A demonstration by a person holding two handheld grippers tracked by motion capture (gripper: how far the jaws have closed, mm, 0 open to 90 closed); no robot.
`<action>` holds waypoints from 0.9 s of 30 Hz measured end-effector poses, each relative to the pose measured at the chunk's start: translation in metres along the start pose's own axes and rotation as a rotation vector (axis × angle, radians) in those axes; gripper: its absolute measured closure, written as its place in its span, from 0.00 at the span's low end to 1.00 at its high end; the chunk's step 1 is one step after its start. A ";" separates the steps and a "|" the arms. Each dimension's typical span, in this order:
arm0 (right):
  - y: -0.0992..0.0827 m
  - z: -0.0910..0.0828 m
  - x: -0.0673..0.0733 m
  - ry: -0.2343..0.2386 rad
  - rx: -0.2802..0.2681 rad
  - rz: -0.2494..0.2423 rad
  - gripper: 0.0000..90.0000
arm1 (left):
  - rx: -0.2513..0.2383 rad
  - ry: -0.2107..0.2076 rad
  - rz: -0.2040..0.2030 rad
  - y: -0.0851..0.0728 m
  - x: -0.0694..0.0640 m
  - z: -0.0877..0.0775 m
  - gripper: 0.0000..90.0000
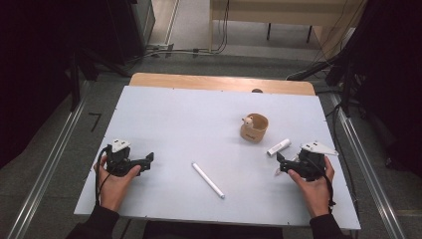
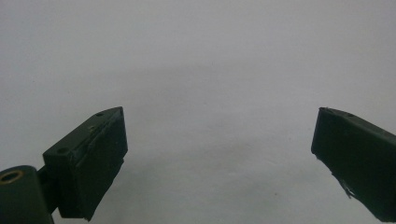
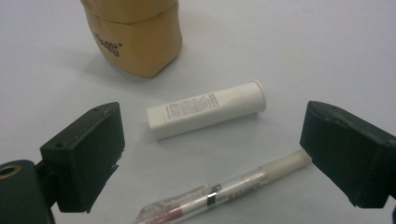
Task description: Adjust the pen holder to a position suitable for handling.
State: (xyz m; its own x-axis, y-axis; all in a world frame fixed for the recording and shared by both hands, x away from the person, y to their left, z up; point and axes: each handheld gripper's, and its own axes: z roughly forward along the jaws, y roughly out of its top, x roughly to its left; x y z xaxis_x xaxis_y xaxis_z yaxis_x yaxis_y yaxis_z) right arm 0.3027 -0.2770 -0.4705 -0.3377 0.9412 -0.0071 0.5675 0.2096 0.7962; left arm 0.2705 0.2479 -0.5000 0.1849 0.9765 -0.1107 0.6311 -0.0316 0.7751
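from the high view we have both hands low on the white table, the left gripper near the left edge pointing inward, the right gripper near the right edge pointing toward the small white tube that lies just ahead of it. a tan pouch stands a little beyond the tube, and a long white pen lies well apart in the middle. we judge we are at the approach, with nothing picked up yet and the tube as the likely first target. in the left gripper view our jaws stand wide apart over bare table, holding nothing. in the right gripper view the jaws are also spread wide and empty; the tube lies flat between them and a bit ahead, slanted, with the pouch behind it and a thin clear pen lying nearer to us, its pale tip close to the right-hand jaw. the next move, as we judge it, calls for easing forward over the clear pen, squaring the jaws across the tube's narrow width, then closing. both wrists sit level, forearms coming straight in.
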 end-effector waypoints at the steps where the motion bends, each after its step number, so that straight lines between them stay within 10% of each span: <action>1: 0.001 0.001 0.001 -0.001 0.000 -0.003 0.05 | 0.000 0.001 -0.001 0.000 0.000 0.000 0.04; 27: 0.031 0.026 0.032 0.064 -0.018 -0.051 0.06 | 0.002 -0.003 0.000 0.000 0.000 0.001 0.04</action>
State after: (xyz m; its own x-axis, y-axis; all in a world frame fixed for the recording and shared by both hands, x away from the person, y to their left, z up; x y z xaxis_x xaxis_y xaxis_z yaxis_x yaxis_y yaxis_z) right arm 0.3289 -0.2335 -0.4616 -0.4136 0.9104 -0.0101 0.5348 0.2519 0.8065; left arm 0.2709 0.2477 -0.5006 0.1869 0.9759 -0.1124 0.6329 -0.0321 0.7736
